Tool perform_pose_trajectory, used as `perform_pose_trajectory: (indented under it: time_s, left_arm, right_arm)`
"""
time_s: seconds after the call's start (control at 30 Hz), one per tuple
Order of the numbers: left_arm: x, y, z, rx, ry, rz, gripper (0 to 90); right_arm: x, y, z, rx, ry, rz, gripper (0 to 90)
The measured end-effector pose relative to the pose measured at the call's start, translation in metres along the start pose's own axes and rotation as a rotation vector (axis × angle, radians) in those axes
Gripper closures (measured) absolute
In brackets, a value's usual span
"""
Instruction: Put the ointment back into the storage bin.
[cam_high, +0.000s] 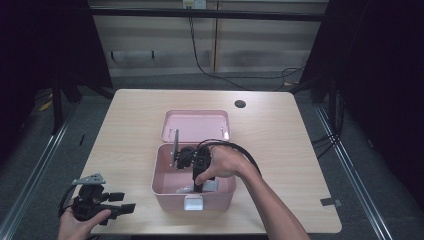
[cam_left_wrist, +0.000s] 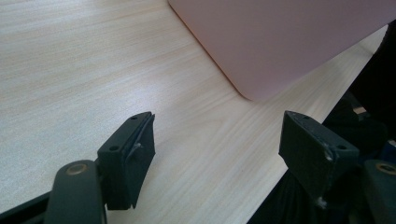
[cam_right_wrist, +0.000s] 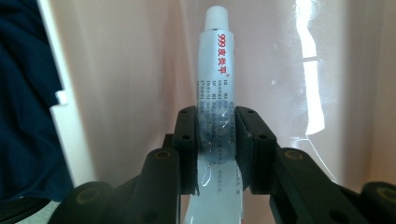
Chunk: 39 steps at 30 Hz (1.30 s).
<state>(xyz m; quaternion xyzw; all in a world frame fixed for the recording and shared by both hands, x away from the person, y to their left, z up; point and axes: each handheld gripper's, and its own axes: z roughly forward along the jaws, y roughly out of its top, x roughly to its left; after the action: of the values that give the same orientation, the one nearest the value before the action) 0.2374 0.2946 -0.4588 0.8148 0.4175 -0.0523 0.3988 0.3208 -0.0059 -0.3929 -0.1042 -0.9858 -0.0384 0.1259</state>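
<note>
Right claw (cam_right_wrist: 216, 149) pinches ointment tube (cam_right_wrist: 215, 93); tube's lower end cut off.

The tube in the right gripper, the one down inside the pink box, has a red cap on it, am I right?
Not quite: the tube has a white cap; only its printing is red. The right gripper view shows this, with the right gripper shut on the tube inside the pink box.

We see pink storage box (cam_high: 165, 187), pale woodgrain tabletop (cam_high: 280, 145), white ointment tube (cam_right_wrist: 215, 79) red-lettered, black claws.
</note>
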Motion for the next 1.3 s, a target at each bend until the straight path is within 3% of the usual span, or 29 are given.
perform_pose_trajectory:
  time_s: [0.57,1.3]
  left_arm:
    - [0.000,0.000,0.000,0.001,-0.005,0.000,26.8]
    - [-0.001,0.000,0.001,-0.004,-0.001,-0.003,26.8]
  right_arm:
    - [-0.004,0.010,0.023,0.023,0.052,-0.035,71.3]
    - [-0.011,0.010,0.044,0.016,0.071,-0.038,71.1]
